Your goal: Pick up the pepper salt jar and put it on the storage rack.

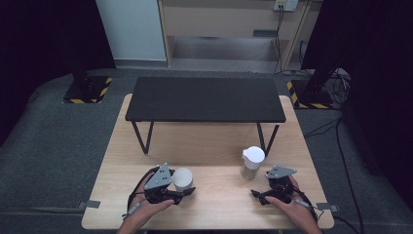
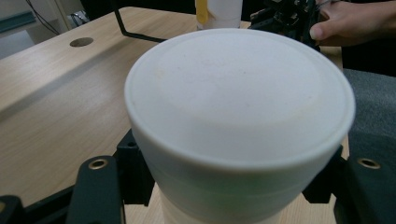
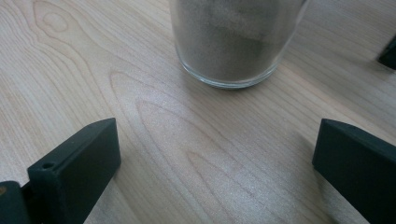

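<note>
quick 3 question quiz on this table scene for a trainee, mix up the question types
1. True or false: the left gripper is shut on the white cup.
2. Multiple choice: the glass jar with the white lid stands
A. on the black shelf
B. on the wooden table, in front of the right gripper
C. between the right gripper's jaws
3. Fill in: the right gripper's jaws are ____.

Key:
1. true: the white cup sits clamped between its jaws.
2. B
3. open, with bare wood between them and the jar standing apart, beyond them.
</note>
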Motion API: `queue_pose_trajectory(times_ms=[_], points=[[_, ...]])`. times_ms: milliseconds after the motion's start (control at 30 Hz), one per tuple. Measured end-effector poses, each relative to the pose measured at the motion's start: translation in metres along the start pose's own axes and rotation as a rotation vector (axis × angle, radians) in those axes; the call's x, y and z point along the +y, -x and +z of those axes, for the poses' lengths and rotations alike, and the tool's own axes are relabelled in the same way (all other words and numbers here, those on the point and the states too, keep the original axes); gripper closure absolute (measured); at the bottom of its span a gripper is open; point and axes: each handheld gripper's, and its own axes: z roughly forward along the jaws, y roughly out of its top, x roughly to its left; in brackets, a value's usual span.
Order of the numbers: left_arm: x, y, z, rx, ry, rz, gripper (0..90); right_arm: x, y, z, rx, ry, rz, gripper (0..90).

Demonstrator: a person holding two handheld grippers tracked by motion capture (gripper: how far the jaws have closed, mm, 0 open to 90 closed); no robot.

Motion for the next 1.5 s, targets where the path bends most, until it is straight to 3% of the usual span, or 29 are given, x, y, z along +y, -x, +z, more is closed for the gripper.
queue_pose_trajectory(times_ms=[233,767,1000,1233,1500], points=[[0.012,-0.007,-0.012,0.008,-0.045,0.027,34.0,0.0,0.0,0.0,0.0,0.0,0.0,1.7],[0.048,-0.022,-0.027,-0.033,-0.057,0.066,34.1,0.0,-0.002,0.0,-0.009,0.0,0.008,2.0],[0.046,-0.027,-0.032,-0.034,-0.033,0.049,34.1,0.0,-0.003,-0.001,-0.01,0.0,0.009,2.0],[0.046,-0.027,-0.036,-0.026,-0.05,0.048,34.1,-0.001,-0.003,-0.001,-0.012,0.0,0.01,2.0],[0.061,-0.028,-0.044,-0.032,-0.06,0.07,34.1,-0.001,-0.004,-0.001,-0.016,0.001,0.011,2.1]])
